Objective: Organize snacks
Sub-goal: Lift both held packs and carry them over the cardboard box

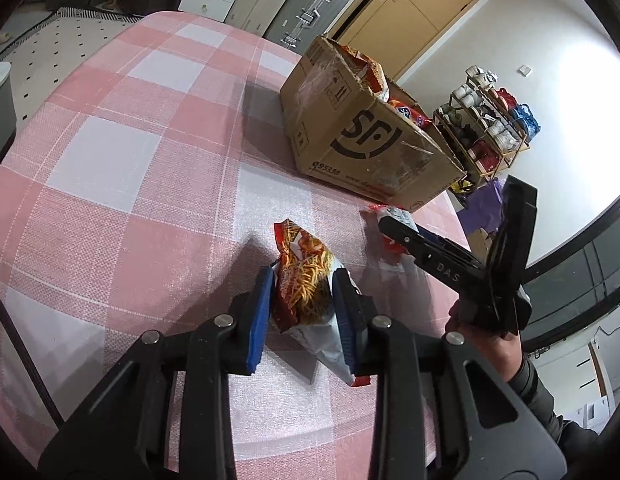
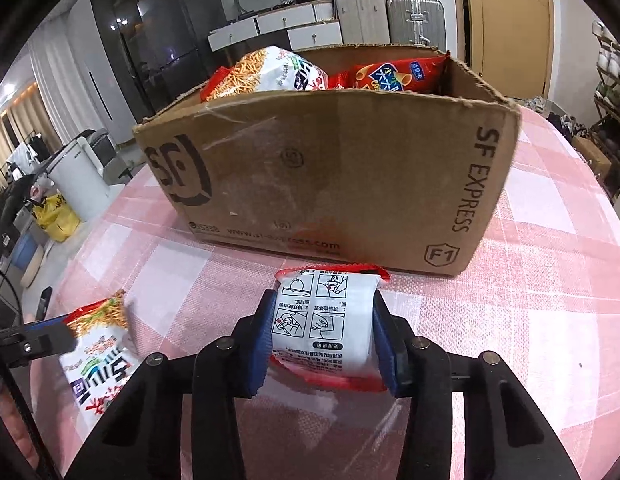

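Note:
My left gripper (image 1: 304, 284) is shut on a noodle-snack bag (image 1: 306, 280) that lies on the pink checked tablecloth (image 1: 130, 160); the bag also shows in the right wrist view (image 2: 98, 344). My right gripper (image 2: 322, 320) is shut on a red-and-white snack packet (image 2: 326, 320), back side up, just in front of the cardboard SF box (image 2: 330, 176). The box holds a noodle-snack bag (image 2: 270, 68) and a red snack bag (image 2: 394, 74). In the left wrist view the box (image 1: 362, 132) stands ahead to the right, and the right gripper (image 1: 394, 226) reaches in from the right.
Suitcases (image 2: 390, 16) and white drawers (image 2: 294, 26) stand behind the table. A shelf rack (image 1: 486, 120) stands beyond the table's right edge. A white bin (image 2: 82, 176) and a yellow bag (image 2: 56, 216) are on the floor to the left.

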Action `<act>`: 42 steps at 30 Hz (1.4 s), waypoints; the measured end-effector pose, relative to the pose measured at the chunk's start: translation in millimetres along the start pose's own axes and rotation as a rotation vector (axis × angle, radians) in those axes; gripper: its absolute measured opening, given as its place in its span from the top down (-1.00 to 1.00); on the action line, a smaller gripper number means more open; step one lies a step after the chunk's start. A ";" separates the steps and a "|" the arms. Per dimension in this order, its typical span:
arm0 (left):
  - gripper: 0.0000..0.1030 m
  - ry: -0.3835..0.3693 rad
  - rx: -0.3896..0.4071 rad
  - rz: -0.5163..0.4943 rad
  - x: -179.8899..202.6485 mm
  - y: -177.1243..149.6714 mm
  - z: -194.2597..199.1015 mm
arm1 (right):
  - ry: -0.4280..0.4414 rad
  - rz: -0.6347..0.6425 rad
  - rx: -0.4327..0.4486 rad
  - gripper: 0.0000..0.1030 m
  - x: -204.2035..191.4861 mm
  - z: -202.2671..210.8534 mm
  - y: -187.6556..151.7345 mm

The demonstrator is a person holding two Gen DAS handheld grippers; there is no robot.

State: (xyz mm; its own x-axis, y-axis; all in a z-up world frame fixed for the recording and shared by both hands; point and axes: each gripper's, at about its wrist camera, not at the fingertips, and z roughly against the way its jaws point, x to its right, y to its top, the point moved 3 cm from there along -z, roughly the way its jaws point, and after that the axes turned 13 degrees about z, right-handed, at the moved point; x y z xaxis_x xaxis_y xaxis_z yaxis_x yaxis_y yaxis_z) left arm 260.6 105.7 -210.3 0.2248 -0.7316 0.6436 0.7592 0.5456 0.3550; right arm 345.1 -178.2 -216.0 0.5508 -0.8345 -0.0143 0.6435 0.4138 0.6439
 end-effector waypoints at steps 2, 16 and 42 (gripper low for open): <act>0.48 -0.003 -0.004 0.000 1.0 -0.9 -0.2 | 0.010 -0.010 0.012 0.14 -0.4 5.3 -4.1; 0.26 -0.003 -0.073 0.061 -1.1 -7.4 -16.6 | 0.070 -0.051 0.098 0.14 1.1 57.3 -32.7; 0.10 0.099 -0.100 -0.062 51.8 -21.7 -57.0 | 0.113 -0.130 0.186 0.14 25.3 109.6 -75.8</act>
State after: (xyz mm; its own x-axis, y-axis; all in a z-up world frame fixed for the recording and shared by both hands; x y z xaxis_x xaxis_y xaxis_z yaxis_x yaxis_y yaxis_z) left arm 290.6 32.6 -223.3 0.2306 -0.8022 0.5507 0.8297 0.4578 0.3194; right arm 252.1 -270.6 -181.3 0.5325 -0.8261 -0.1846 0.6095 0.2228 0.7609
